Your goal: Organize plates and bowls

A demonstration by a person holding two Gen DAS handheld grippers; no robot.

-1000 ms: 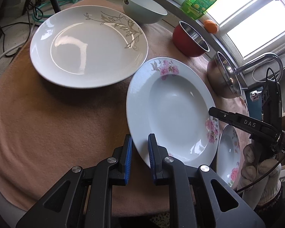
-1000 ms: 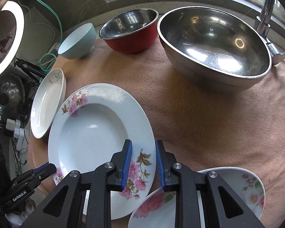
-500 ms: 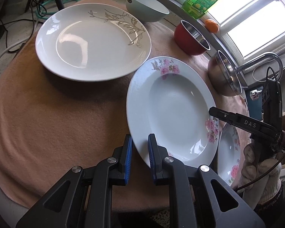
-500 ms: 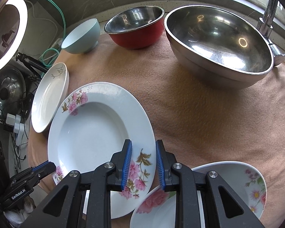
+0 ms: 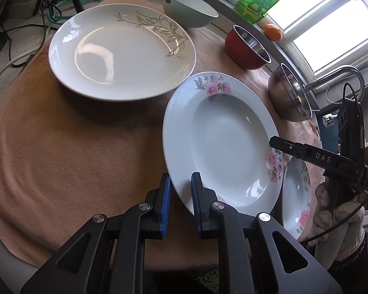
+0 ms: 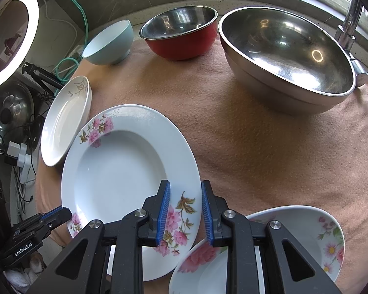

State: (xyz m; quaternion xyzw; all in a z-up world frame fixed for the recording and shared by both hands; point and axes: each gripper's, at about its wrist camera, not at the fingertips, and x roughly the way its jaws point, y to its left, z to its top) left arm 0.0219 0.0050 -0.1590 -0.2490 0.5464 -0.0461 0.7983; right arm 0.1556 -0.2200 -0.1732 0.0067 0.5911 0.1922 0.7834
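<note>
A deep white plate with pink flowers (image 5: 223,142) (image 6: 117,171) hangs tilted just above the brown cloth (image 5: 73,159), held by two opposite sides of its rim. My left gripper (image 5: 180,178) is shut on the near rim. My right gripper (image 6: 185,186) is shut on the far rim, next to a flower spray. A white plate with a gold leaf pattern (image 5: 120,51) lies to the left on the cloth. A small flowered dish (image 6: 294,235) lies partly under the right gripper.
Along the back stand a light blue bowl (image 6: 108,44), a red bowl with a steel inside (image 6: 181,36) and a large steel bowl (image 6: 287,56). A faucet (image 6: 350,17) rises at the right. Cables and a ring light (image 6: 12,41) are beyond the table's left edge.
Both grips on the flowered plate stay as they were. The white plate and the bowls have shifted slightly in both views.
</note>
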